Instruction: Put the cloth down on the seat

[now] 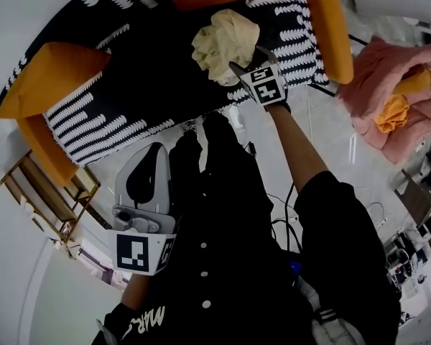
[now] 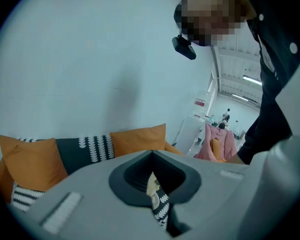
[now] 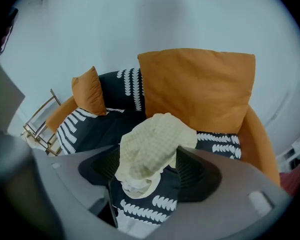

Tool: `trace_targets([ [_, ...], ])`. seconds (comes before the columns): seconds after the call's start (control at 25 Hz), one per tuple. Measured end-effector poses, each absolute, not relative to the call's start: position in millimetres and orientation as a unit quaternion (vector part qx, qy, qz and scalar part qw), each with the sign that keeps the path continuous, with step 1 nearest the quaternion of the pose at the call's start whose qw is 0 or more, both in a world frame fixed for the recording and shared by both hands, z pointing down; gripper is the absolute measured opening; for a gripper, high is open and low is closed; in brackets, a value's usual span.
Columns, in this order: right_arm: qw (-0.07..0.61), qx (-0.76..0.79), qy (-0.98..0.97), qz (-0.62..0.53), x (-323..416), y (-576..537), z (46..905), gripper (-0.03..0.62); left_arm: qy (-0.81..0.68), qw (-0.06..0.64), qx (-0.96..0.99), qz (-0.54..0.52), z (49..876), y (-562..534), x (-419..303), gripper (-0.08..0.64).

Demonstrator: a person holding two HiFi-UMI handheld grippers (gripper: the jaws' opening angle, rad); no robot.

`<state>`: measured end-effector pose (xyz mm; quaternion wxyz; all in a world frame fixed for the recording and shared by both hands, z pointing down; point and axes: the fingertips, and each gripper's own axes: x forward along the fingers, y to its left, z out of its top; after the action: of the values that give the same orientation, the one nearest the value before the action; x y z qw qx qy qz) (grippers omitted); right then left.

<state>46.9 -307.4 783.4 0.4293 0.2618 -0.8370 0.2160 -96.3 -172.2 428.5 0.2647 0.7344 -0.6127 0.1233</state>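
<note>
A crumpled pale yellow cloth (image 1: 223, 42) is bunched in my right gripper (image 1: 243, 69), which is shut on it over the right part of the sofa seat (image 1: 151, 70), near its front edge. In the right gripper view the cloth (image 3: 152, 144) bulges up from between the jaws of the right gripper (image 3: 145, 181), with the dark, white-patterned seat (image 3: 110, 129) behind it. Whether the cloth touches the seat I cannot tell. My left gripper (image 1: 156, 148) hangs back near the person's body, away from the sofa, jaws together and holding nothing.
Orange cushions sit on the sofa: one at its left end (image 1: 50, 77) and a large one against the back (image 3: 195, 84). A pink garment pile (image 1: 395, 99) lies to the right. A wooden rack (image 1: 50, 200) stands left of the sofa.
</note>
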Motion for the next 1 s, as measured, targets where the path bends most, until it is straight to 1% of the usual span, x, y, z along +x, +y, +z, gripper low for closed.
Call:
trace_targets([
  [0.16,0.415,0.287,-0.837,0.210,64.8,-307.9,763.4,0.364,-0.602,0.255,0.747,0.117,418.8,-174.0,-88.7,0.000],
  [0.4,0.376,0.317,-0.853,0.172,75.1,-305.7,713.6,0.251,-0.590,0.229,0.767,0.107,398.9,-178.9,-79.8,0.000],
  [0.48,0.358,0.335,-0.857,0.156,76.9,-307.1,694.6,0.197,-0.587,0.217,0.773,0.103,391.1,-180.9,-79.6,0.000],
  [0.72,0.334,0.365,-0.862,0.112,82.0,-297.9,638.8,0.091,-0.570,0.174,0.799,0.082,356.7,-185.7,-73.4,0.000],
  [0.8,0.321,0.373,-0.866,0.088,83.0,-296.4,616.0,0.062,-0.563,0.159,0.807,0.076,346.8,-188.4,-71.0,0.000],
  [1.0,0.285,0.397,-0.870,0.063,87.3,-290.9,558.8,0.026,-0.554,0.132,0.819,0.063,329.3,-188.8,-70.2,0.000],
])
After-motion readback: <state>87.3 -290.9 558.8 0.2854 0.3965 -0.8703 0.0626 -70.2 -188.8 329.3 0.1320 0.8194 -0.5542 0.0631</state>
